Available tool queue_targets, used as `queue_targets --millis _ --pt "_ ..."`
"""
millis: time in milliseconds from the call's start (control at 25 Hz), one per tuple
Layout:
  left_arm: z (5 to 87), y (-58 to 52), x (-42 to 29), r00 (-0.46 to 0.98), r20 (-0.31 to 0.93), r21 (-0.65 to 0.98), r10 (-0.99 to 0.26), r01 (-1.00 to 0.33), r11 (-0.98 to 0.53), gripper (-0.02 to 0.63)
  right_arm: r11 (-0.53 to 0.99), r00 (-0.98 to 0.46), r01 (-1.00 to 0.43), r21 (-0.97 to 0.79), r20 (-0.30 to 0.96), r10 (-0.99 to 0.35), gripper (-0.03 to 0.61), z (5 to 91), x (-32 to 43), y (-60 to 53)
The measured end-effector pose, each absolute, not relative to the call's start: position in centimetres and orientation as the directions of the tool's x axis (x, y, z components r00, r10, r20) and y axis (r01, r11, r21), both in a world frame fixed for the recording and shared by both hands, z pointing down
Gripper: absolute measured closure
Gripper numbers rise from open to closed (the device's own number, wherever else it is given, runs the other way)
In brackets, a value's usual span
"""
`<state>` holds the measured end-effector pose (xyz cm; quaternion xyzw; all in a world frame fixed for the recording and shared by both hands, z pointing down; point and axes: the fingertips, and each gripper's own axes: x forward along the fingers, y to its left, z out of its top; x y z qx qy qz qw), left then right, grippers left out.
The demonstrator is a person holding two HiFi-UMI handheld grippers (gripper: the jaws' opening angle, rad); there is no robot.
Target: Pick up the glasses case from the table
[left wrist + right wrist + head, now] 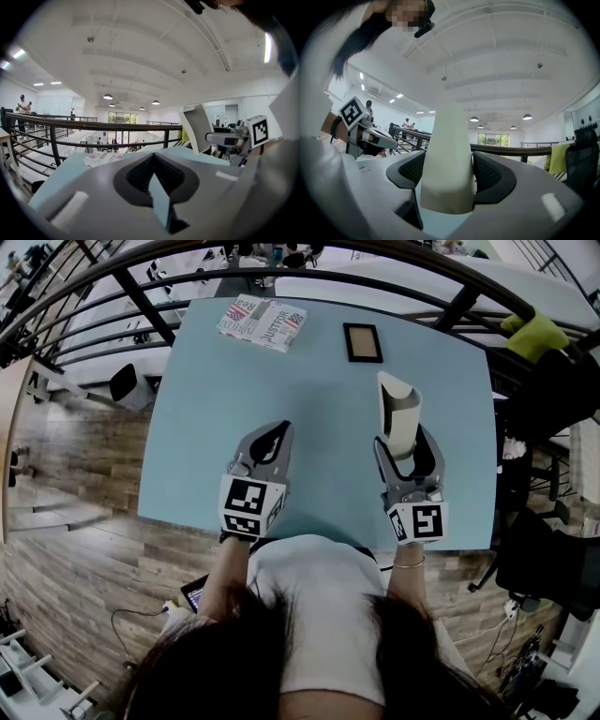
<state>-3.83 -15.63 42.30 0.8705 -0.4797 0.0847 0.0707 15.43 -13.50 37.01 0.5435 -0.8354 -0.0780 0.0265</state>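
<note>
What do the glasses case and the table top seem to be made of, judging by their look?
Glasses case: cream and matte, probably leatherette or plastic. The surface is smooth with no shine, and it keeps a stiff shape.
Table top: pale blue, likely laminate or painted board. It is flat, even in colour, with a faint sheen.

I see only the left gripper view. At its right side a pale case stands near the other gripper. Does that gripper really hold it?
Observer: Yes, the right gripper view shows the right gripper shut on the glasses case, a jaw on each side.
Operator: Besides the printed paper, does anything lie on the table?
Observer: The head view shows a small dark frame lying flat beside that paper, not touching it.
</note>
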Motion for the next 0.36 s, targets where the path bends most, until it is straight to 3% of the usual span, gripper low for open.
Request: queue_targets --millis 360 --pt "42.86 -15.64 -4.14 0.523 0.228 0.047 -0.821 -0.848 -0.527 0.559 0.403 -0.412 -0.902 0.155 -0.034 -0.910 0.259 37.33 15.09 -13.73"
